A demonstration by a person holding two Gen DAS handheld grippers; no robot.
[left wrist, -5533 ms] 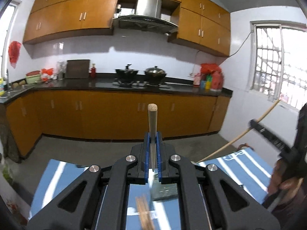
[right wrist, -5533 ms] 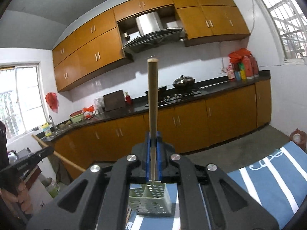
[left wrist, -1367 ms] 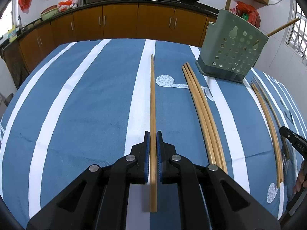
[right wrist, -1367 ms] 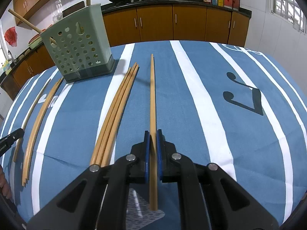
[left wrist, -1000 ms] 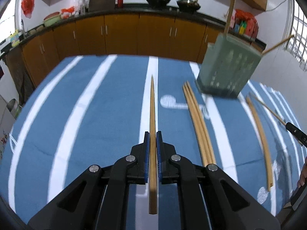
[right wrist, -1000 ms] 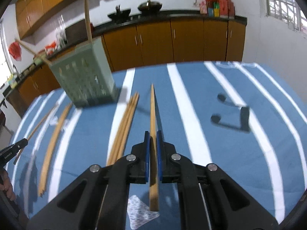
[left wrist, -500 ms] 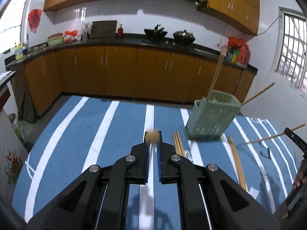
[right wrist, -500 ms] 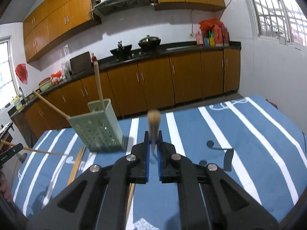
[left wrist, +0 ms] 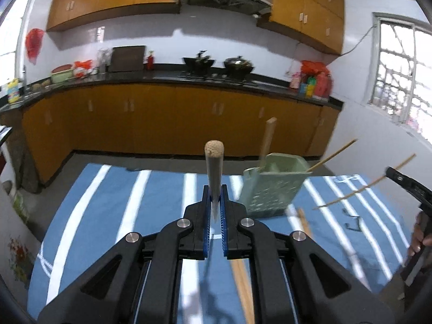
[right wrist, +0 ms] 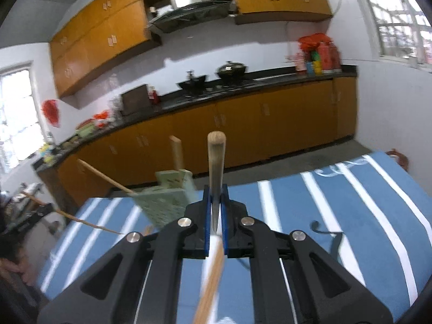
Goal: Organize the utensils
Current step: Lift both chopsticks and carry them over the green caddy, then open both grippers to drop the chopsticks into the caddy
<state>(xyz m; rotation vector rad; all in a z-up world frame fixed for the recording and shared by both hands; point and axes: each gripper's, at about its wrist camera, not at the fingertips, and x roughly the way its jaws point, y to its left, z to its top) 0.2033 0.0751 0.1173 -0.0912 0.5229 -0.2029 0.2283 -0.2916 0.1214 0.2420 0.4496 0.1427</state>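
We hold the left gripper (left wrist: 215,202) above the near part of the table (left wrist: 113,205), which wears a blue cloth with white stripes. Its blue-padded jaws pinch a wooden chopstick (left wrist: 214,170) that points away from us, blunt end toward the kitchen cabinets (left wrist: 151,124). Our right gripper (right wrist: 215,202) does the same over the same table (right wrist: 351,210): jaws pressed onto a second chopstick (right wrist: 216,167), whose other end runs back beneath the gripper toward the near edge of the view.

The green holder (left wrist: 271,185), perforated with round holes, stands toward the far edge of the table, to the right of the left gripper. One thick stick (left wrist: 267,141) rises nearly upright from it, and a thinner one (left wrist: 333,152) leans out over its right rim. From the right wrist view we see the same holder (right wrist: 164,202) to the left, partly hidden behind the gripper.

Loose chopsticks (left wrist: 303,222) lie flat on the cloth near the holder's base, with more (left wrist: 243,291) nearer us. At the right edge of the left view, the right gripper (left wrist: 407,186) and a hand (left wrist: 419,236) show, with its chopstick (left wrist: 364,186) slanting above the table.
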